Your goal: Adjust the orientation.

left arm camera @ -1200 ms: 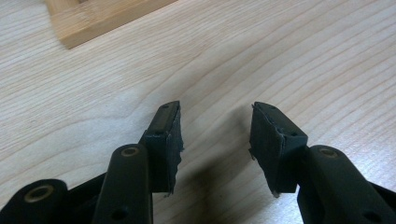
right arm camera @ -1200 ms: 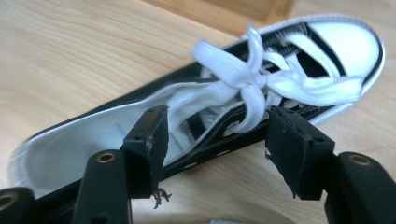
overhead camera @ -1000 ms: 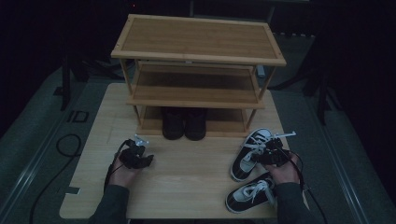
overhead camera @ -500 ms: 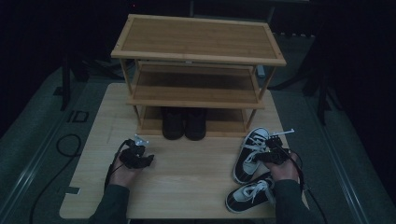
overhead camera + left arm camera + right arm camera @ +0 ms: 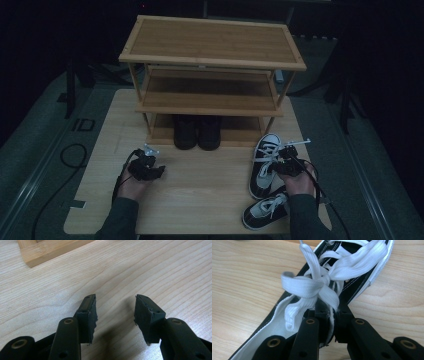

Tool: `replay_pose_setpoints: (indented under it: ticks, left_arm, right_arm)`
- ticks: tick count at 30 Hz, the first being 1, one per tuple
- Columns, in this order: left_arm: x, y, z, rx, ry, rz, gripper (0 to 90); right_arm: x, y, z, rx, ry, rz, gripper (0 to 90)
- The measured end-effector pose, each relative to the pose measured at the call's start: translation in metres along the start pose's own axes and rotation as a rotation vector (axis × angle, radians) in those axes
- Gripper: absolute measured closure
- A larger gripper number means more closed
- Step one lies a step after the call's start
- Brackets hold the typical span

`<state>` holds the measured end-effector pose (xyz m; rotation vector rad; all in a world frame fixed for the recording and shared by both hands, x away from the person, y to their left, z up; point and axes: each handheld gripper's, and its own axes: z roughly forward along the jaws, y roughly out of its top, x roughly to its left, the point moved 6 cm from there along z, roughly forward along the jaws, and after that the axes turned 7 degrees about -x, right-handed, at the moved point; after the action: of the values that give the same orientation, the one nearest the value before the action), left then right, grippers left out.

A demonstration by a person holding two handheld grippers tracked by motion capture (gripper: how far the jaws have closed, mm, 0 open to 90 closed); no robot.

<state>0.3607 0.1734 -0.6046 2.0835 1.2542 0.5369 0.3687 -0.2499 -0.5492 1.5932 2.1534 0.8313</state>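
I am holding my right gripper (image 5: 283, 163) on the upper sneaker (image 5: 265, 165), the black and white one which is lying on the wooden table (image 5: 200, 185) in front of the right end of the shoe rack (image 5: 212, 65). My jaws have just been closing, and in the right gripper view I am seeing them (image 5: 331, 322) pinching the side wall of this sneaker (image 5: 352, 270) at its opening, one jaw inside the shoe and one outside. The white laces (image 5: 317, 287) are lying in a bow just above my jaws and are covering the pads a little, so the exact place of contact is partly hidden.

The second sneaker (image 5: 264, 212) is lying near the front edge of the table, just beside my right forearm, and I am not touching it.

My left gripper (image 5: 150, 170) is resting low over the bare table, well apart from both sneakers. In the left gripper view its jaws (image 5: 115, 308) are standing spread, with only wood grain between them, and the foot of the rack (image 5: 50, 250) is showing at the top left.

A pair of dark boots (image 5: 197, 132) is standing on the lowest shelf of the rack.
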Motion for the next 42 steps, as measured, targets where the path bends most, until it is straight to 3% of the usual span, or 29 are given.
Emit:
replay_pose_setpoints:
  ticks: [7, 12, 16, 24, 29, 34, 37, 42]
  left_arm:
    - [0.000, 0.000, 0.000, -0.001, 0.001, -0.001, 52.9]
    - [0.000, 0.000, 0.000, 0.000, 0.003, -0.002, 52.9]
    - [0.001, 0.000, -0.001, 0.001, 0.003, -0.001, 52.9]
    - [0.001, -0.001, -0.001, 0.000, 0.004, 0.000, 52.9]
    - [0.001, -0.001, -0.001, -0.002, 0.003, -0.001, 52.9]
    - [0.001, -0.001, -0.001, -0.003, 0.003, -0.004, 52.9]
    - [0.001, -0.001, -0.001, -0.004, 0.003, -0.005, 52.9]
    - [0.002, -0.002, -0.001, -0.007, -0.002, -0.014, 52.0]
  right_arm:
    - [0.006, -0.001, -0.003, -0.024, 0.039, 0.004, 84.7]
    - [0.023, 0.007, 0.002, -0.036, 0.102, -0.022, 85.4]
    - [0.040, 0.015, 0.006, -0.039, 0.113, -0.054, 85.5]
    - [0.059, 0.021, 0.012, -0.041, 0.160, -0.058, 85.6]
    - [0.064, 0.017, 0.018, -0.024, 0.172, -0.068, 85.5]
    - [0.065, 0.011, 0.021, 0.018, 0.187, -0.118, 83.1]
    - [0.063, 0.011, 0.020, 0.035, 0.206, -0.135, 77.0]
    - [0.060, 0.012, 0.012, 0.011, 0.228, -0.151, 66.2]
